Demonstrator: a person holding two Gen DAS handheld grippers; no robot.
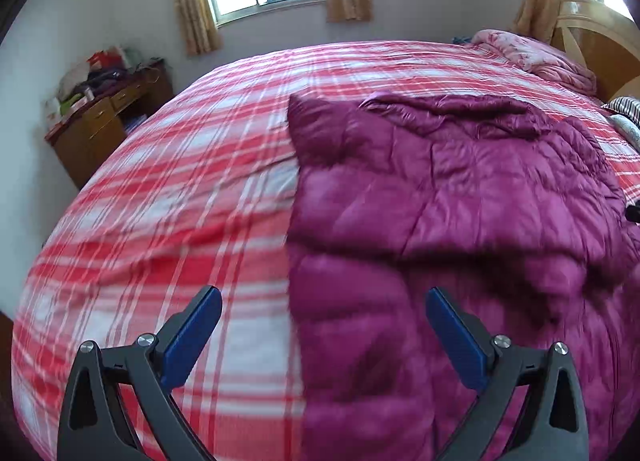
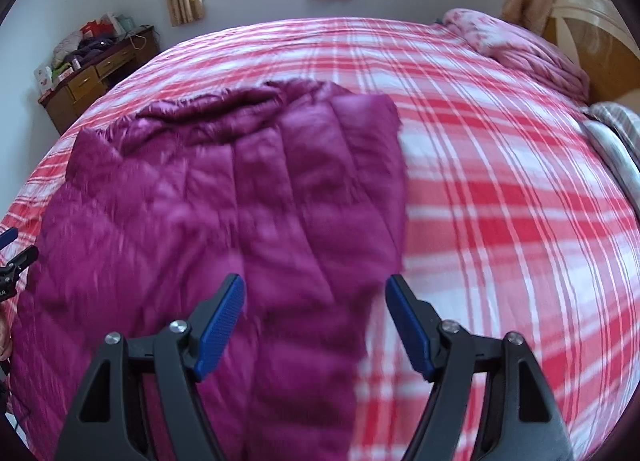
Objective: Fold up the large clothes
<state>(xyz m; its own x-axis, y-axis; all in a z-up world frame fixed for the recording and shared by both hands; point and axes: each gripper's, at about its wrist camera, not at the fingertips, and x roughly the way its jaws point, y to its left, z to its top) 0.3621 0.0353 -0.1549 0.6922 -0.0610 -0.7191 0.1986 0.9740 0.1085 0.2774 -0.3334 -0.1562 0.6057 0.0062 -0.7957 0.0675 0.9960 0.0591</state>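
With the left claw (image 1: 324,335) and the right claw (image 2: 316,323) both wide and empty above the purple padded jacket (image 2: 224,189) lying partly folded on the plaid bed (image 2: 500,181), grip matching near-hem corners evenly before folding

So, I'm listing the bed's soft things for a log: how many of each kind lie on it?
Purple quilted puffer jacket: 1
Pink floral bunched quilt: 1
Grey striped pillow: 1
Red and white plaid bedcover: 1
Total: 4
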